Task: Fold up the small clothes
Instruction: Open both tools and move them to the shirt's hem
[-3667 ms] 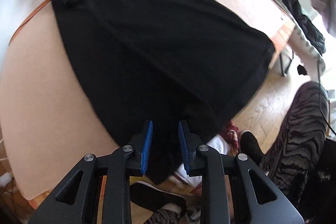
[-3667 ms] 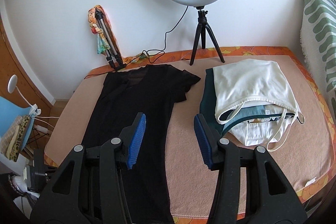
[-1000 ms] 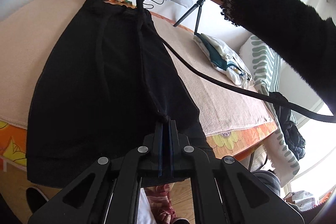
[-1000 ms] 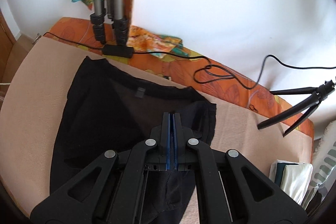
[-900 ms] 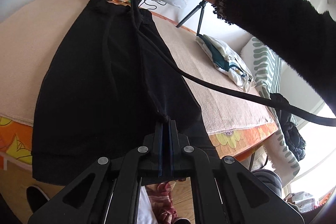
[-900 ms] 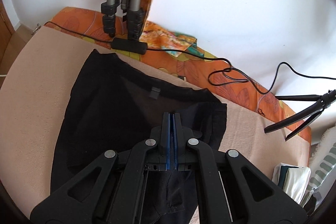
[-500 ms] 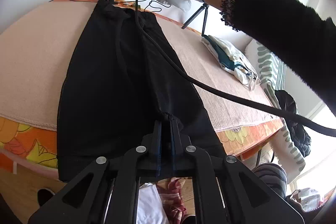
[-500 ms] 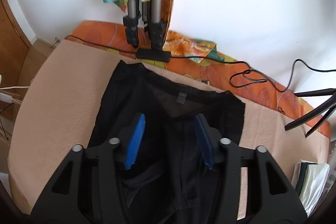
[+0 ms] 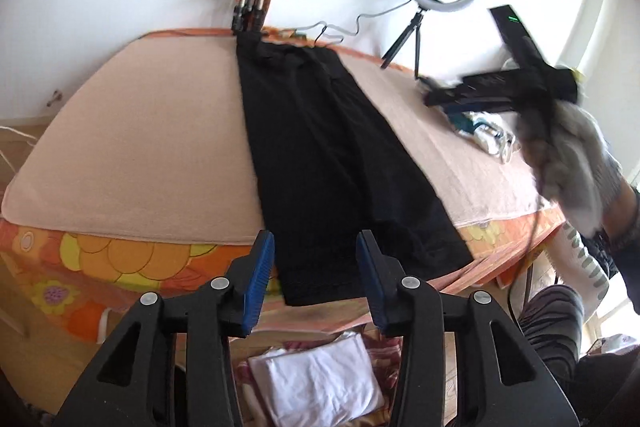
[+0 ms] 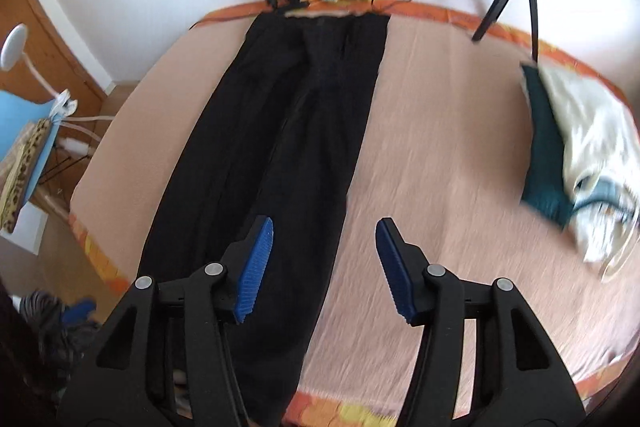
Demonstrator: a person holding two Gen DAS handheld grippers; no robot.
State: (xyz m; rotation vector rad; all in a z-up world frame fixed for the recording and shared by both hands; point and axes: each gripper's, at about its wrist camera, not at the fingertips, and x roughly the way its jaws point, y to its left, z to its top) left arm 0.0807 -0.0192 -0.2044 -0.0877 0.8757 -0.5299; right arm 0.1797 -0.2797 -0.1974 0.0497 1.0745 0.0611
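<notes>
**Black garment folded lengthwise on the peach bedspread**

Peach bedspread [image 10: 440, 155] is carrying the black garment [image 10: 288, 131] – a long, narrow strip with both sides lying folded inward, its hem hanging over the near edge. Right of the garment, a pile of white and teal clothes [image 10: 576, 147] is lying. Left gripper [image 9: 316, 277] has just been opening, nothing between its pads; right gripper [image 10: 324, 267] is hovering agape, empty.

The right gripper [image 10: 324, 267] hangs over the bed [image 10: 440, 155], its blue pads apart with nothing between them; its jaws have just closed slightly. The black garment [image 10: 288, 131], folded into a long strip, lies beneath its left finger. Far right sits a pile of clothes [image 10: 576, 147].
</notes>
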